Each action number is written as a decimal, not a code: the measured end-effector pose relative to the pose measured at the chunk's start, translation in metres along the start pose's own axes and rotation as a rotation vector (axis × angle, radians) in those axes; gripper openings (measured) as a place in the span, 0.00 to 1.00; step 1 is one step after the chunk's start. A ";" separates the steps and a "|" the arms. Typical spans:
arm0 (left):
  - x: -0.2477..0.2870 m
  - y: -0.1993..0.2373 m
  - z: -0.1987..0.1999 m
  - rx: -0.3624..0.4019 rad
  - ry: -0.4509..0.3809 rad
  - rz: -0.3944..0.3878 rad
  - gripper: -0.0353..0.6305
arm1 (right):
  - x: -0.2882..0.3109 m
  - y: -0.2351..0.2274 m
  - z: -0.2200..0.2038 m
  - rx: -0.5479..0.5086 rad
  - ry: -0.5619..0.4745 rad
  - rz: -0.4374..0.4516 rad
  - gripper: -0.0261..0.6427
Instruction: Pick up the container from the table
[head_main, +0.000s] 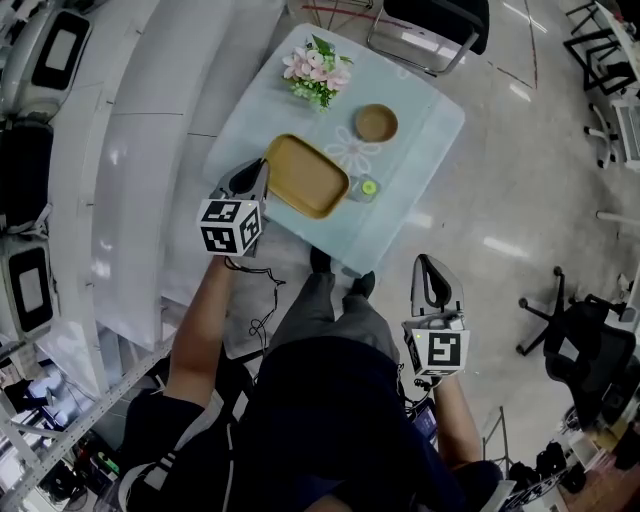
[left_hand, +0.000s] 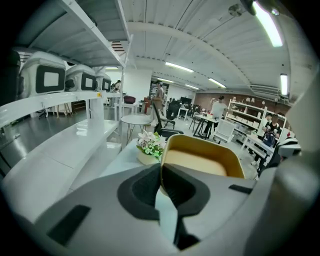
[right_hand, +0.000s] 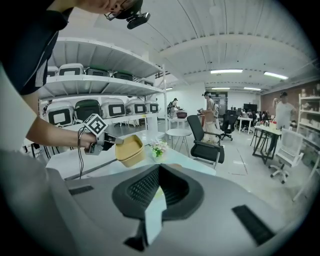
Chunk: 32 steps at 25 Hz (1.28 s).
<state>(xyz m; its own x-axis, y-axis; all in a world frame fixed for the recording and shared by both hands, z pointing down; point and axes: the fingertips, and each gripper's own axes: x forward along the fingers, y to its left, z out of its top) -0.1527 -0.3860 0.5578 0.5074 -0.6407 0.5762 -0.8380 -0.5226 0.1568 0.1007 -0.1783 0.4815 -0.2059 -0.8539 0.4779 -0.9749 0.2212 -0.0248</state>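
Container (head_main: 305, 176) pinched at near rim by left hand-held gripper (head_main: 260, 172), jaws basically shut on edge. It hangs clear of surface (head_main: 425, 130), long axis running straight out from the jaws. Right hand-held gripper (head_main: 432, 268) closed, empty, well back. Bowl (head_main: 376, 122), flowers (head_main: 316, 70) and small green cup (head_main: 368, 187) nearby, nothing blocking imo.
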 end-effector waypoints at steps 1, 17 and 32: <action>-0.006 -0.002 0.001 -0.002 -0.004 0.006 0.08 | -0.002 0.000 0.002 -0.001 -0.007 0.002 0.04; -0.082 -0.045 0.014 -0.047 -0.064 0.030 0.08 | -0.032 0.002 0.010 -0.003 -0.028 0.014 0.04; -0.148 -0.083 0.033 -0.039 -0.200 0.074 0.08 | -0.054 0.012 0.030 0.001 -0.077 0.055 0.04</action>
<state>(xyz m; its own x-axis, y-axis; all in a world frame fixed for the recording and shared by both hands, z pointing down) -0.1516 -0.2661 0.4327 0.4703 -0.7776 0.4174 -0.8798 -0.4499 0.1531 0.0980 -0.1439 0.4293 -0.2649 -0.8742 0.4070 -0.9620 0.2684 -0.0496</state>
